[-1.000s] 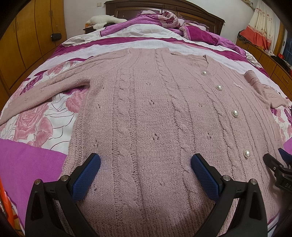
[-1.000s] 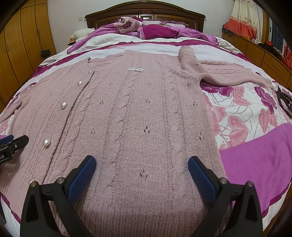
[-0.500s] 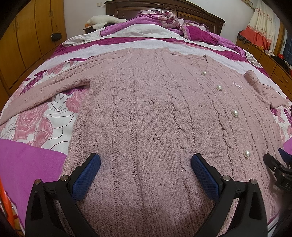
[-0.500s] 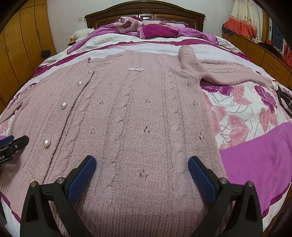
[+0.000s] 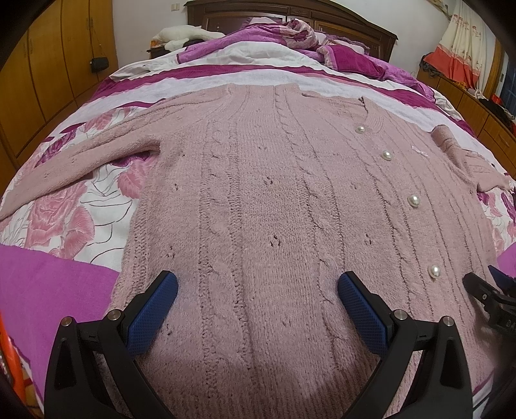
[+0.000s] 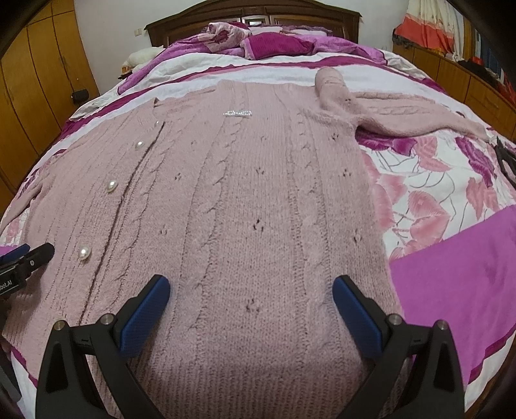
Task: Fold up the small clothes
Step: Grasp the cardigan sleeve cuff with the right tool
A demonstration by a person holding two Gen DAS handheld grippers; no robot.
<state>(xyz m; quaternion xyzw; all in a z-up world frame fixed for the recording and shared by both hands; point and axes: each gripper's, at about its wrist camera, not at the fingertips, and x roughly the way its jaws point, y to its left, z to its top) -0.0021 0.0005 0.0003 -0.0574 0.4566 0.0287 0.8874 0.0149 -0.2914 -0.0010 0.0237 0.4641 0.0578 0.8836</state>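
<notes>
Pink cable-knit cardigan (image 5: 258, 199) lay flat, front up, across the bed (image 5: 48, 290), filling centre of both frames, hem toward the cameras. Pearl buttons (image 5: 413, 200) ran down right side of left wrist frame, left side of right wrist frame. Small sparkly bow trim (image 6: 237, 112) sat near the neckline, upper centre of right wrist frame. One sleeve (image 5: 74, 167) stretched toward left edge of left wrist frame; other sleeve (image 6: 403, 112) bent at the shoulder and ran to upper right of right wrist frame.

Left gripper (image 5: 257, 290) sat at bottom centre over the hem area, blue pads (image 5: 151, 312) spread wide, nothing between them but knit; contact with fabric unclear. Right gripper (image 6: 251, 290) the same at bottom centre, pads (image 6: 354, 312) wide apart, holding nothing.

No containers seen. Crumpled purple bedding (image 6: 274, 42) was piled by the wooden headboard (image 6: 251, 9) at top. Wooden wardrobe (image 5: 38, 74) at upper left, curtain (image 5: 458, 48) at upper right. Black clip-like object (image 6: 506, 158) lay at right edge on the floral sheet (image 6: 425, 199).
</notes>
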